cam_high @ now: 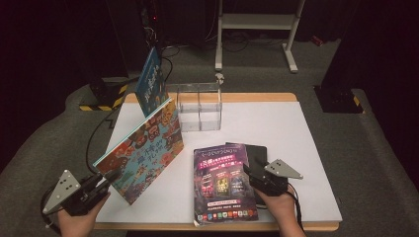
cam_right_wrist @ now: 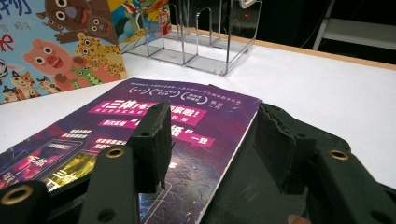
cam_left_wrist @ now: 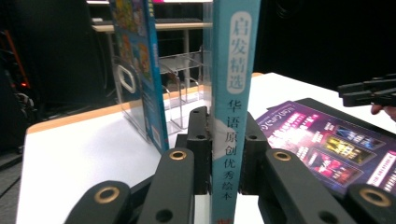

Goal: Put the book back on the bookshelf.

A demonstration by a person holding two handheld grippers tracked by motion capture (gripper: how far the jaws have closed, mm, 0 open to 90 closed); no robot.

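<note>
My left hand-held gripper (cam_high: 109,178) clamps the picture book (cam_high: 143,148) at lower left; my right hand-held gripper (cam_right_wrist: 212,144), half-open, should straddle the purple book's (cam_right_wrist: 154,135) edge squarely.

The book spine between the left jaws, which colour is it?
Light blue spine, clearest in the left gripper view.

Open jaws astride purple book (cam_right_wrist: 154,126) edge

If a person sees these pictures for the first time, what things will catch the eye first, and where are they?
First is the large colourful picture book, held tilted at the table's left with its spine clamped in the left gripper. Next is the purple book, lying flat near the front edge on top of a black one, with the right gripper at its right side, jaws apart over its edge. Behind them stands a clear acrylic rack, a blue book upright on its left.
</note>
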